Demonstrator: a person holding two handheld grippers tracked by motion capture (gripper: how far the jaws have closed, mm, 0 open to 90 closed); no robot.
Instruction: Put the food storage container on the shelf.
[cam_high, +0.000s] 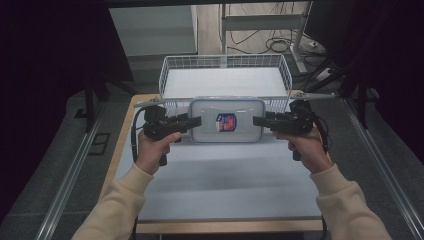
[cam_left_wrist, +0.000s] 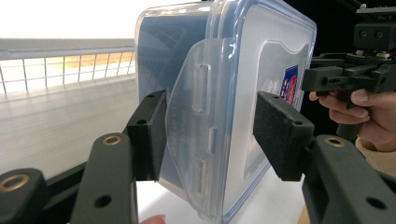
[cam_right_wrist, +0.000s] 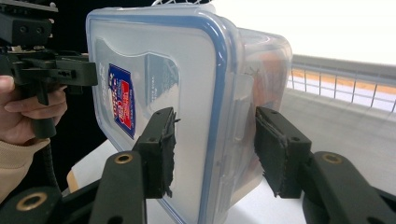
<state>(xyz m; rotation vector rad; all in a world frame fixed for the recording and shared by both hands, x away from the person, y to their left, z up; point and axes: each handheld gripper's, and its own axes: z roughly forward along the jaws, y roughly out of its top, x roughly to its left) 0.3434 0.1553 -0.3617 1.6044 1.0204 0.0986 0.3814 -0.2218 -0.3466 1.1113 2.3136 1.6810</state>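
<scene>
Table (cam_high: 220, 185): pale grey-white top, wooden edge seen along front and left side. White wire basket (cam_high: 175, 65) set at far end of table, resting on top, white liner seen inside. Near and middle part of top left bare. Grey floor with metal rails seen on both sides of table.

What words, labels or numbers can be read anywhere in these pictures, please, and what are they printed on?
None can be read. The one printed sign is a blue and red sticker on the lid of the clear plastic container; its lettering is too small and blurred to make out in every view.
</scene>
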